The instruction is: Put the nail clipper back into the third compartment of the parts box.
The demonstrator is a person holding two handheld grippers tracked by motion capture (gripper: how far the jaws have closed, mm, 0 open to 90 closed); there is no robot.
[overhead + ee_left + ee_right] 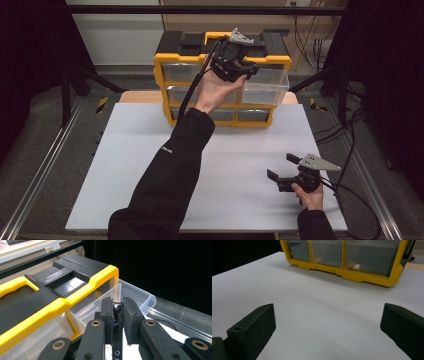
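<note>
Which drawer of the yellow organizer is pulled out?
The top-right drawer: it juts forward past the yellow frame beside the left claw, while the other clear drawers sit flush.

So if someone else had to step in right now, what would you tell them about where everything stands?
Left gripper: raised over the pulled-out clear drawer at the top right of the yellow organizer; jaws nearly closed on a small dark object, which I can't identify.
Right gripper: low over the white table at the near right, jaws wide apart, holding nothing.
Done: the drawer is open.
Left, as a guess: drop the object in and push the drawer shut.
</note>
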